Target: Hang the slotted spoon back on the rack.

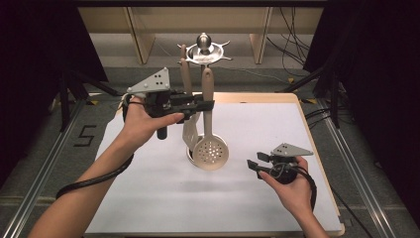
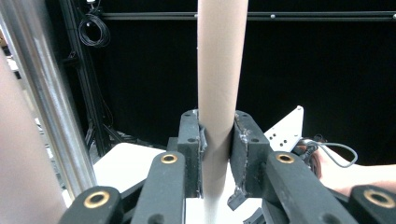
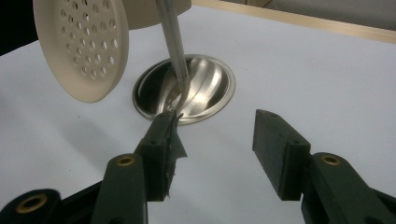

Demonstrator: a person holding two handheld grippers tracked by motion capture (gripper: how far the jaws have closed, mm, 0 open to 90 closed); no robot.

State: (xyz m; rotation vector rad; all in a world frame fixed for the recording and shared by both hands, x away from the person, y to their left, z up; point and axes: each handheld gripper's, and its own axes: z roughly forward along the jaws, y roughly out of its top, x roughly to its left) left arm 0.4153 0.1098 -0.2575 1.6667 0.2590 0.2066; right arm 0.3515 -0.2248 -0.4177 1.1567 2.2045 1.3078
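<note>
A beige perforated skimmer [image 1: 210, 151] stands upright beside a metal utensil stand [image 1: 204, 49], its head in the air just over the stand's round base [image 3: 205, 88]. My left gripper [image 1: 205, 105] is shut on the skimmer's handle [image 2: 219, 93], pads pressed on both sides of it. A beige spatula [image 1: 189, 133] hangs next to it from the stand. My right gripper [image 1: 255, 166] rests low on the table to the right of the base, open, with nothing between its jaws [image 3: 215, 144]. The skimmer's head [image 3: 81, 46] shows at upper left in the right gripper view.
The stand's steel pole [image 2: 42, 116] rises close to the held handle, with the spatula's handle [image 2: 18, 177] beyond it. A white mat [image 1: 163, 198] covers the wooden table [image 1: 322, 163]. Dark curtains and frame rails surround the table.
</note>
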